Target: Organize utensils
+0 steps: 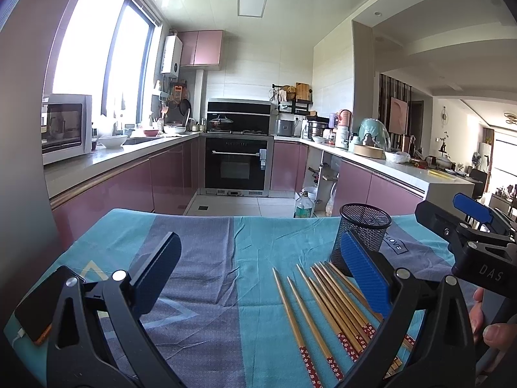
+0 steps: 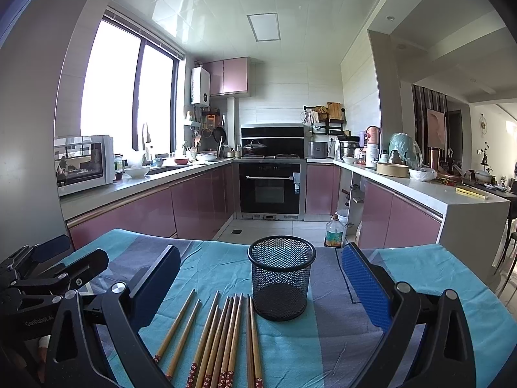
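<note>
Several wooden chopsticks [image 1: 332, 310] with red patterned ends lie side by side on the blue cloth-covered table [image 1: 226, 258]. An empty black mesh cup [image 1: 363, 232] stands upright just behind them. My left gripper [image 1: 261, 268] is open and empty, above the table to the left of the chopsticks. My right gripper [image 2: 261, 278] is open and empty, hovering over the chopsticks [image 2: 223, 339] with the mesh cup [image 2: 280, 279] between its fingers in view. The right gripper also shows at the right edge of the left wrist view [image 1: 465, 223].
A phone [image 1: 42, 304] lies at the table's left edge. Beyond the table's far edge [image 2: 226, 242] is a kitchen floor with a bottle [image 2: 333, 233], pink cabinets and an oven.
</note>
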